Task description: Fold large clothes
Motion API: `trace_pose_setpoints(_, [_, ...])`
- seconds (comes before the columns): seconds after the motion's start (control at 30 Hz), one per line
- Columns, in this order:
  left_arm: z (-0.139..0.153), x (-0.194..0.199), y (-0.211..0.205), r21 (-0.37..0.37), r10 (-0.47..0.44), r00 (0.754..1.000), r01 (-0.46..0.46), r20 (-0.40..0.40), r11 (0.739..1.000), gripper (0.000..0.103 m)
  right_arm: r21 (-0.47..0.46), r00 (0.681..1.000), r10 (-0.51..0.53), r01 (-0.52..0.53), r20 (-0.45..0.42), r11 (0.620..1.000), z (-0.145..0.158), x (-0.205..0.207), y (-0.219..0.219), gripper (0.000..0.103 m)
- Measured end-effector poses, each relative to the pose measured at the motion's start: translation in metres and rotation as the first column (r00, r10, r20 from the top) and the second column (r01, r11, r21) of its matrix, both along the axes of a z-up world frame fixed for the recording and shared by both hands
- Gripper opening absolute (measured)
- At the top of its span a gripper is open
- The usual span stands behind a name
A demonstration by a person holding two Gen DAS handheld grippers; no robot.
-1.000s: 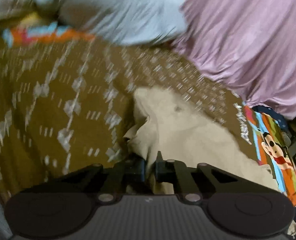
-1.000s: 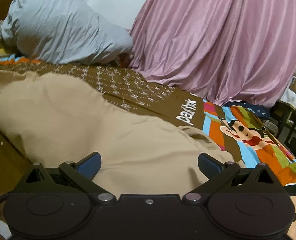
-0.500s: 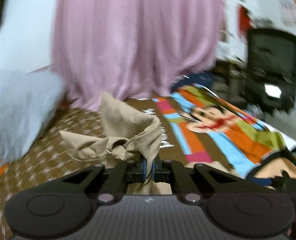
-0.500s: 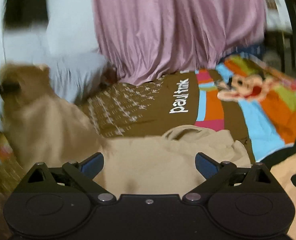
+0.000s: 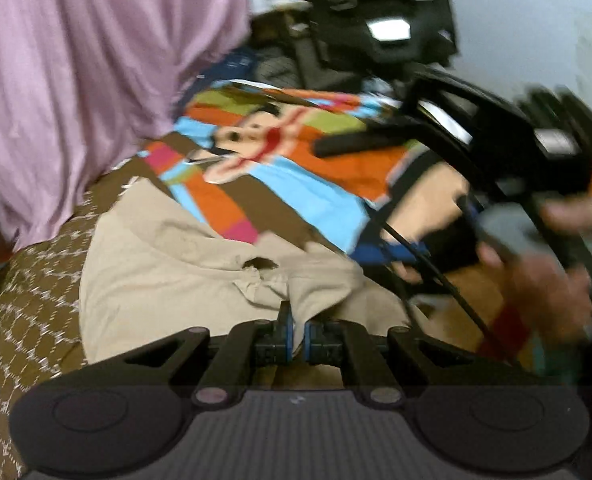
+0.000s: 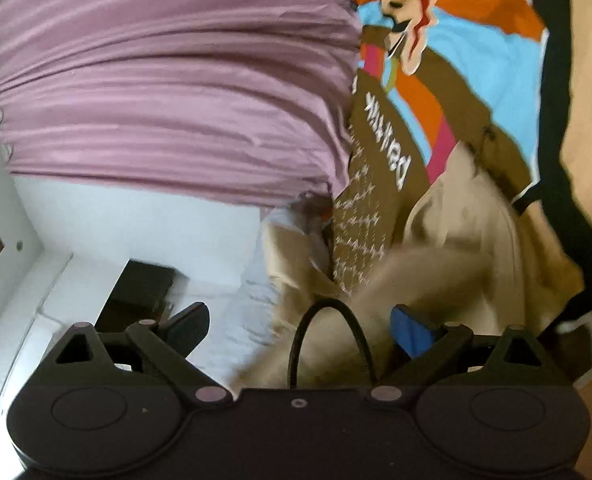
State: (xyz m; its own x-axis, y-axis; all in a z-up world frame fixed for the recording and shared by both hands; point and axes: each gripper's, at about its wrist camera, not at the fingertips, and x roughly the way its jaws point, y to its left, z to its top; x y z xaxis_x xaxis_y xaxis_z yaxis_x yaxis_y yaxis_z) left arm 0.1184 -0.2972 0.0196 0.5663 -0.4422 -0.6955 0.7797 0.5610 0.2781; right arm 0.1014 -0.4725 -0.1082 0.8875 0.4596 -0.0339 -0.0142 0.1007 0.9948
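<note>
From the left wrist view, a mauve curtain [image 5: 76,80] fills the upper left. The left gripper [image 5: 296,326], bottom centre, is clamped on a beige garment [image 5: 168,264] lying mid-frame on a cartoon-monkey bedspread [image 5: 296,168]. From the right wrist view, the right gripper [image 6: 299,328] stands apart, empty; sideways white lettering [image 6: 389,146] on the bedspread is too blurred to read.
</note>
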Motion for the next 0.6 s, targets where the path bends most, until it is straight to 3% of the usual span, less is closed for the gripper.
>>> trace_pose_setpoints(0.2, [-0.017,-0.019,0.0,0.011,-0.044,0.998,0.044,-0.053,0.999,0.004,-0.09,0.989,-0.078,0.067,-0.124,0.994,-0.008,-0.007,-0.023,0.092])
trace_pose_setpoints(0.3, [-0.017,-0.022,-0.007,0.011,-0.024,0.999,0.024,-0.048,1.0,0.004,-0.091,0.983,-0.056,0.041,-0.175,0.995,-0.013,-0.008,-0.022,0.089])
trace_pose_setpoints(0.4, [-0.014,-0.017,-0.009,-0.008,-0.001,0.999,0.001,-0.054,1.0,0.004,-0.11,0.973,0.035,-0.061,-0.228,0.992,-0.013,-0.008,-0.015,0.086])
trace_pose_setpoints(0.6, [-0.018,-0.023,-0.01,0.008,-0.033,0.998,0.033,-0.058,0.999,0.004,-0.025,0.99,0.009,-0.013,-0.14,1.0,-0.018,0.008,-0.022,0.082])
